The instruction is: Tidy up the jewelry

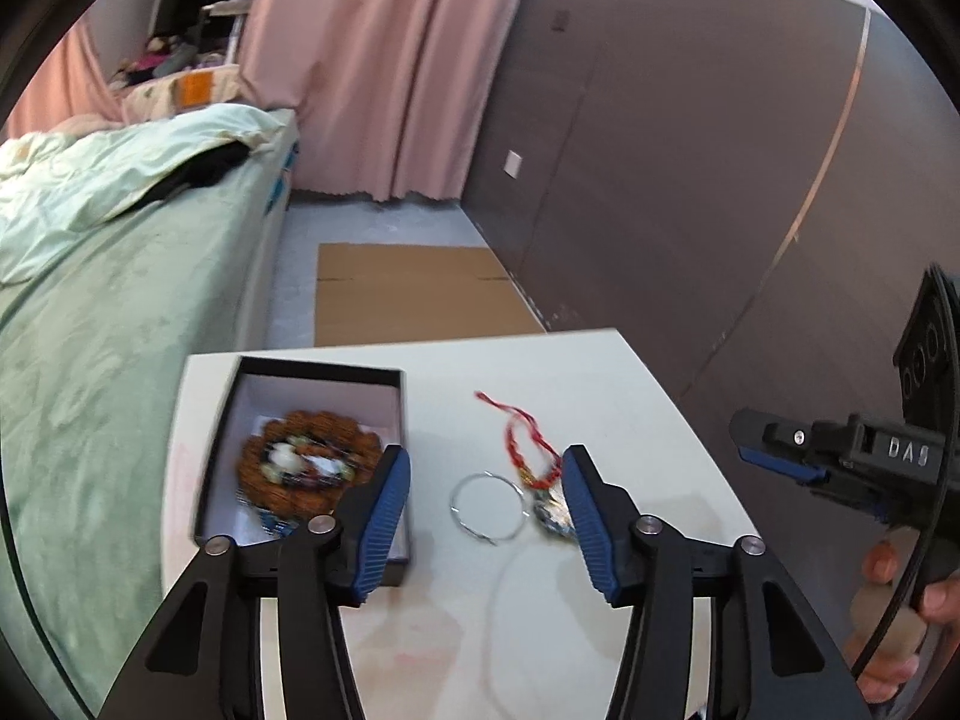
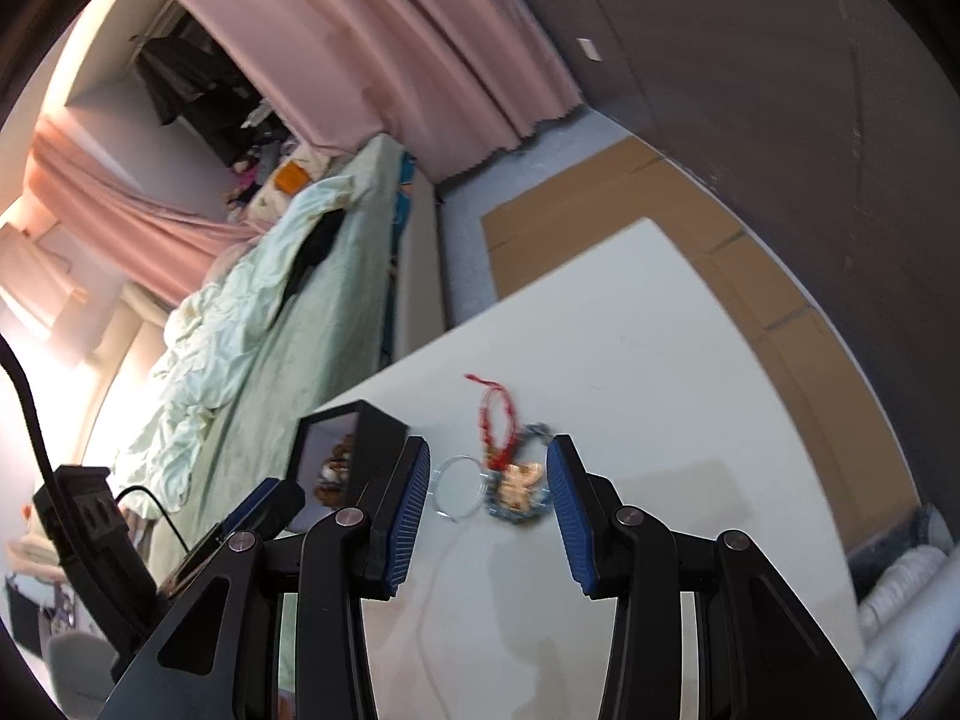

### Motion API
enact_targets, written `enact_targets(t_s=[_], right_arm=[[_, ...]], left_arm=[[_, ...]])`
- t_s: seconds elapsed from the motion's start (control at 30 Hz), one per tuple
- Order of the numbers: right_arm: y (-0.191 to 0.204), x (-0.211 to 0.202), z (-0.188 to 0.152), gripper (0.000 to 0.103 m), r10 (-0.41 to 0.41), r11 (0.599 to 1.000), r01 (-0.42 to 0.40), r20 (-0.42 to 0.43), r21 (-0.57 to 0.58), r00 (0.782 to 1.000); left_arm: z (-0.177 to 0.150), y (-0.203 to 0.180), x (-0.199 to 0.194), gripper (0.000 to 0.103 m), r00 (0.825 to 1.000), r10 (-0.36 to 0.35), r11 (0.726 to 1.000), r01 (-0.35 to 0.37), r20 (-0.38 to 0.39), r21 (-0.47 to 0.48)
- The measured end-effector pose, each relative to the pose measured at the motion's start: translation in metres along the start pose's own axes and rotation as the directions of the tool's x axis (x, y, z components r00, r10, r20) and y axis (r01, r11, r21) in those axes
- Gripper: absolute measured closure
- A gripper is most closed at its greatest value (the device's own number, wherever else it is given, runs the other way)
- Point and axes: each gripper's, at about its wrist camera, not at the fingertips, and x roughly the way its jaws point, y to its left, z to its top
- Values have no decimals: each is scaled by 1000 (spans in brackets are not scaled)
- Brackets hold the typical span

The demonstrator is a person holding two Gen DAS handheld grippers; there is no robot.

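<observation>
A black box [image 1: 223, 429] with a white lining stands on the white table [image 1: 600, 396]; a brown bead bracelet [image 1: 309, 468] and smaller pieces lie inside. It also shows in the right wrist view [image 2: 378, 432]. On the table lie a thin silver hoop [image 1: 486, 507], a red cord bracelet [image 1: 525, 441] and a blue beaded piece [image 1: 555, 516]. My left gripper [image 1: 487, 468] is open and empty above the hoop. My right gripper [image 2: 487, 462] is open and empty above the hoop [image 2: 459, 489], the red cord [image 2: 489, 420] and the beaded piece with a gold charm [image 2: 519, 489]. The right gripper also shows in the left wrist view [image 1: 774, 450].
A bed with a pale green cover [image 1: 108, 276] runs along the table's left side. Flat cardboard [image 1: 414, 294] lies on the floor beyond the table. A dark wall [image 1: 690, 180] stands on the right and pink curtains [image 1: 372, 60] hang at the back.
</observation>
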Motion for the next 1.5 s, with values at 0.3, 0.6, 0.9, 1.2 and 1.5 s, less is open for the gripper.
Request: enact_targets(t_s=[0.3, 0.6, 0.9, 1.2, 1.5], right_arm=[[-24, -11, 2, 61, -18, 998, 18, -4, 56, 1000], [-36, -16, 8, 61, -9, 996, 9, -2, 86, 1000], [-41, -11, 13, 61, -1, 996, 2, -15, 93, 1000], [-38, -1, 15, 61, -3, 997, 6, -40, 73, 999], [-32, 9, 11, 61, 3, 998, 1, -64, 64, 998]], left_arm=[[-17, -28, 35, 68, 994, 42, 994, -32, -97, 106], [-31, -37, 69, 69, 979, 96, 972, -52, -181, 230], [-39, -45, 101, 69, 960, 180, 940, -103, -215, 326], [-34, -39, 110, 92, 964, 134, 960, -70, -228, 270], [-23, -28, 93, 102, 974, 53, 989, -21, -221, 145]])
